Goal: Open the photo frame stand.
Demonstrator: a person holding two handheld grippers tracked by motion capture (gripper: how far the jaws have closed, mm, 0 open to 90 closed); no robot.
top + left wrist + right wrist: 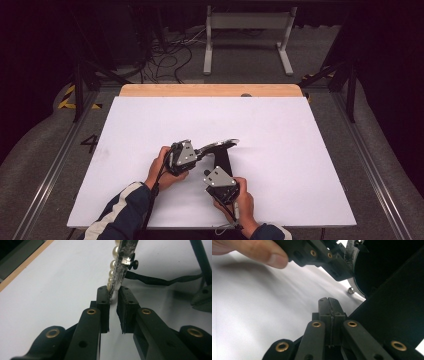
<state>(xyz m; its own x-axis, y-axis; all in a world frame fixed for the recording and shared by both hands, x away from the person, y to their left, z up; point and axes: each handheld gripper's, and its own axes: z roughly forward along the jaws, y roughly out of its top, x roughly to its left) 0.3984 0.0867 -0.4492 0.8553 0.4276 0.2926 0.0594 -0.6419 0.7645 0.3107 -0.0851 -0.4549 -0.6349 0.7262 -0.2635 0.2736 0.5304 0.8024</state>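
Both grippers sit low and near the front edge of the white table (300, 150), close together. In my left hand (161, 170), the left gripper (113, 293) has its jaws drawn narrow around the end of a silver strip edged with pearls (120, 265); in the left gripper view one pad touches the strip's pearl side, while a sliver of light shows at the other pad, so I cannot tell whether the grip is firm. That strip rises from the jaws and arcs over the tabletop toward the middle, a thin black strap (155, 281) trailing from it across the white surface. My right gripper (329, 302) has its jaws pressed fully together, with a thin edge of black material caught in the seam; a broad black panel (397, 305) lies just beside it. Wide bare table opens to the left, right and far side, up to the wooden rim (210, 90).
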